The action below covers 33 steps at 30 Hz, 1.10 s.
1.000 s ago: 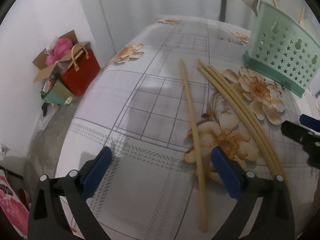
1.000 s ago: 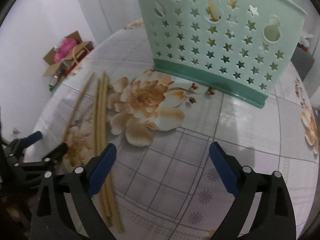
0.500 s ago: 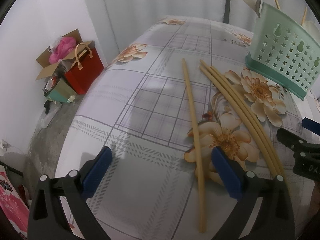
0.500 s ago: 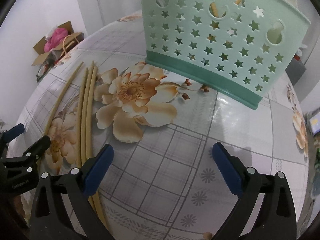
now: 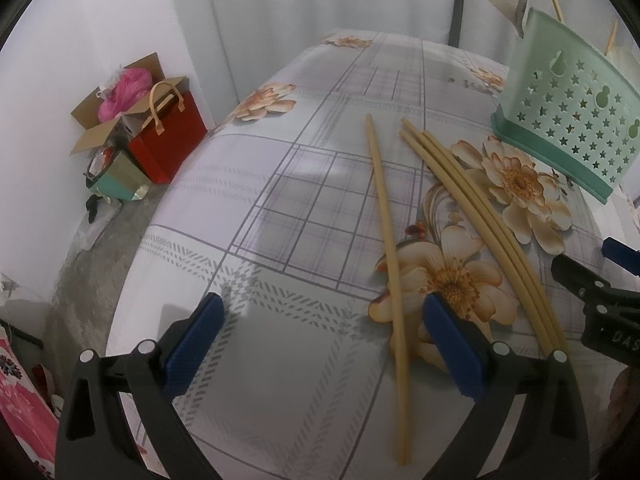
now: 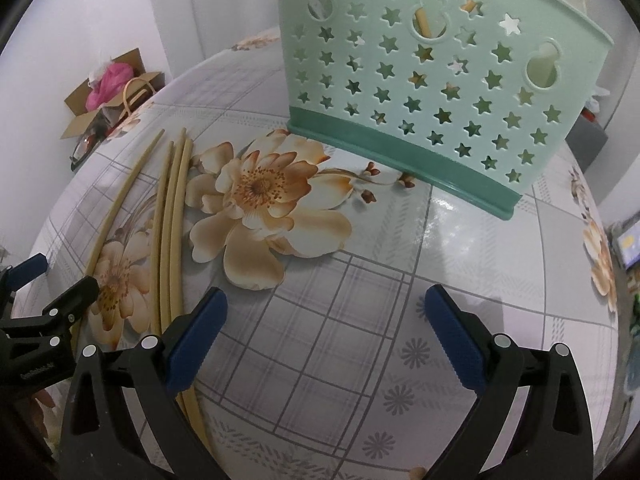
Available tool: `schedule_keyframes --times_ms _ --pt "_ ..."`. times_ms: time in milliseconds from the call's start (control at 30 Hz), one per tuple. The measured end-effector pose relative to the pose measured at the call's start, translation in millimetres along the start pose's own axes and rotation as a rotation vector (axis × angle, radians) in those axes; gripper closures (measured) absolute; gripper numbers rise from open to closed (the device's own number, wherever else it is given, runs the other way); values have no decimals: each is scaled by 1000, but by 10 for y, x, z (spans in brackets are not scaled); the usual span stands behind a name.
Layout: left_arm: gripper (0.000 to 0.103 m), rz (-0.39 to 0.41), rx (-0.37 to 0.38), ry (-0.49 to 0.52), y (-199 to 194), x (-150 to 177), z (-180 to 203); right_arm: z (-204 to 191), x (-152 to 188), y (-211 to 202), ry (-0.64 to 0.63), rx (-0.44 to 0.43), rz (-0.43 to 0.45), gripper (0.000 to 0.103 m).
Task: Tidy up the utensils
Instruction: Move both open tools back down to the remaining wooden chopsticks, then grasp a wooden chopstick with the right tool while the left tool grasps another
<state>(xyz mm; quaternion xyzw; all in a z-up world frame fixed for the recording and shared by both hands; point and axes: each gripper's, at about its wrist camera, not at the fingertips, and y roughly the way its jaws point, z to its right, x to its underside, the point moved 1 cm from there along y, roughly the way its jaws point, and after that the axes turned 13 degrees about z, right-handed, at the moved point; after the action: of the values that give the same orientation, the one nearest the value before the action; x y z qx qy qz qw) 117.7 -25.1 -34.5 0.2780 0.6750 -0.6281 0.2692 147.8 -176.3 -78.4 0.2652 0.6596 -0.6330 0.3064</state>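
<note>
Several pale bamboo chopsticks lie on the flowered tablecloth [image 5: 304, 216]. One single chopstick [image 5: 386, 264] lies apart, and three more chopsticks [image 5: 480, 216] lie side by side to its right. The same three chopsticks [image 6: 172, 220] show at the left of the right wrist view. A mint-green star-pierced basket [image 6: 420, 80] stands upright beyond them, and this basket [image 5: 560, 120] has utensil handles poking out of its top. My left gripper [image 5: 324, 320] is open above the cloth, its right finger beside the single chopstick. My right gripper [image 6: 324, 304] is open and empty, facing the basket.
The table's left edge drops to a grey floor. There a red gift bag [image 5: 172, 136] and a cardboard box [image 5: 120, 92] with something pink stand against the white wall. A curtain hangs behind the table.
Both grippers have shifted slightly while staying open; the right one has drifted right of the chopsticks. The chopsticks and the basket have not moved.
</note>
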Motion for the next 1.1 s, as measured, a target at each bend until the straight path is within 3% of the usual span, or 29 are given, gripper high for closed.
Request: schedule_keyframes --times_ms 267,467,700,800,867,933,1100 --pt "5 25 45 -29 -4 45 -61 13 8 -21 -3 -2 -2 8" --pt "6 37 57 5 -28 35 -50 9 21 -38 -7 -6 12 8" --pt "6 129 191 -86 -218 -113 -133 28 36 -66 -31 -34 18 8" --pt "17 131 203 -42 -189 -181 -58 58 33 -77 -48 -52 6 8" --pt "31 124 209 -19 -154 -202 -18 80 21 -98 -45 -62 5 8" --pt "41 118 204 7 -127 -210 19 111 -18 -190 -37 -76 47 8" --pt "61 80 184 78 -12 -171 105 18 -143 -337 -62 -169 114 21"
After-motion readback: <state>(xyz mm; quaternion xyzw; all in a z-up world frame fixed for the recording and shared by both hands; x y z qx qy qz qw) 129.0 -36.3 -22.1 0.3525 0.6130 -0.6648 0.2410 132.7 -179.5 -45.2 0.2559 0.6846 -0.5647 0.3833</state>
